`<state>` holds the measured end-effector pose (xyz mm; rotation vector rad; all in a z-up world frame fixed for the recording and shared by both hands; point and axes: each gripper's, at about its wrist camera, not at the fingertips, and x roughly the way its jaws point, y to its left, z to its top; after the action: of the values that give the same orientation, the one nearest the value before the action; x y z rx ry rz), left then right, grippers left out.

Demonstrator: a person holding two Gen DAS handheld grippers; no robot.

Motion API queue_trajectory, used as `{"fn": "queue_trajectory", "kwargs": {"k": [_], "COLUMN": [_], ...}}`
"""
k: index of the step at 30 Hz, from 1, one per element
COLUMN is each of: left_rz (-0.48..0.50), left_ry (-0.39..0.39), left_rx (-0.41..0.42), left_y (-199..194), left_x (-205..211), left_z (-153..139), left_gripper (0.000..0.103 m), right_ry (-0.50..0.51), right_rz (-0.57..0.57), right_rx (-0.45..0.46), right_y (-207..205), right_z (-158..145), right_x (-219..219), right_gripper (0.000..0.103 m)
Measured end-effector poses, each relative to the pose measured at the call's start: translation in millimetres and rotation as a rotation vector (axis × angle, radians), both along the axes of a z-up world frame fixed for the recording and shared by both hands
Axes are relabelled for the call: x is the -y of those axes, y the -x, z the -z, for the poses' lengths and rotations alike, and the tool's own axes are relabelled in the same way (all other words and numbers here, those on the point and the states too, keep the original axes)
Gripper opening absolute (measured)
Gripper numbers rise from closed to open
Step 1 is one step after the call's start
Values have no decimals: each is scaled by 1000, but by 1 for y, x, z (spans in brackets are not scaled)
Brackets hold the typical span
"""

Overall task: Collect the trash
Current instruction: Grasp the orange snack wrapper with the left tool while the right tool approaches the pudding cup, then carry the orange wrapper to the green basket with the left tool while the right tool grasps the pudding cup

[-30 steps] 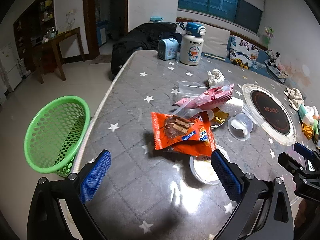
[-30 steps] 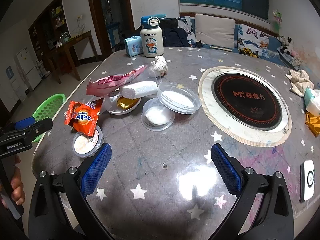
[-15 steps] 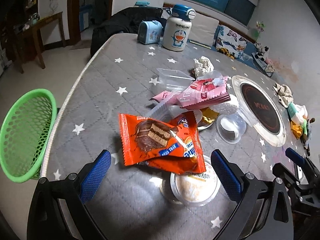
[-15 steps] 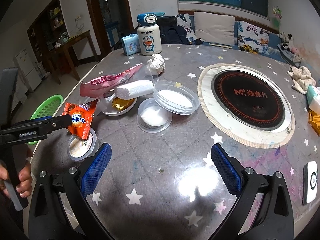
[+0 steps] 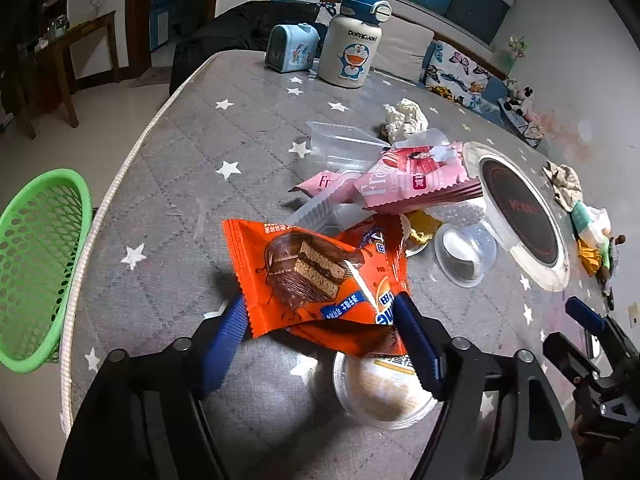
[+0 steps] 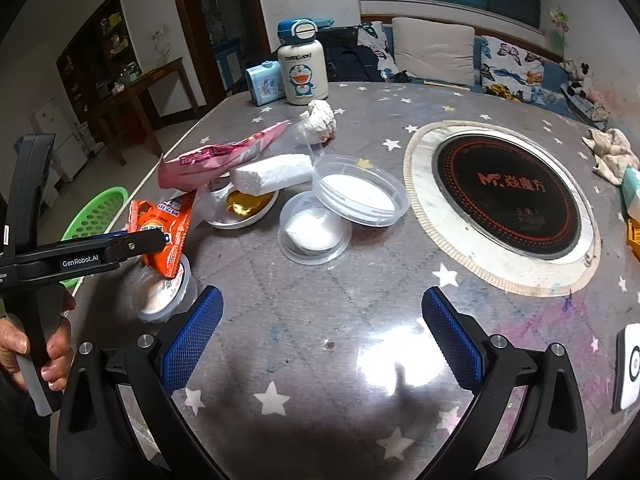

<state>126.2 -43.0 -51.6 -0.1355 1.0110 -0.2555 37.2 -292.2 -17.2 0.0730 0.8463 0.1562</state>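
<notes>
Left jaws: on the left gripper (image 5: pixel 320 320) they have just been closing; the near edge of the orange snack wrapper (image 5: pixel 316 276) is seen between the blue pads, but firm pinching cannot be told.
Right jaws: on the right gripper (image 6: pixel 320 328) they are spread wide over bare surface (image 6: pixel 320 360), nothing between them.
Below the wrapper: a round lidded cup (image 5: pixel 380 392) is set.
Beyond the left jaws: a pink wrapper (image 5: pixel 412 184) is piled on clear trays.
Left of the left jaws: a green basket (image 5: pixel 36 256) is seen off the surface edge.
</notes>
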Motion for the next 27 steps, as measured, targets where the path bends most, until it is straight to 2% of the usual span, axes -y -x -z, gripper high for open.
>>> {"fn": "queue_trajectory", "kwargs": {"k": [3,7,15,27], "left_rz": [6,7,-12,-109], "left_ry": [22,53,83,67], "left_rx": [1,3,32,85], "left_y": [4,9,28,44], "left_x": [-3,-7,-27,-82], "left_z": [-1,-1,-14,-37], "left_gripper": [60,55,51,51], "right_ry": [2,0,-14,20], "right_rz": [-21,-52,-133,-286], "right_rx": [-2,-1,-5,-42], "right_y": [1,3,5,-8], "right_z": [0,0,2,16], "right_x": [-6,-15,-41,-108], "right_gripper": [98,98,98,98]}}
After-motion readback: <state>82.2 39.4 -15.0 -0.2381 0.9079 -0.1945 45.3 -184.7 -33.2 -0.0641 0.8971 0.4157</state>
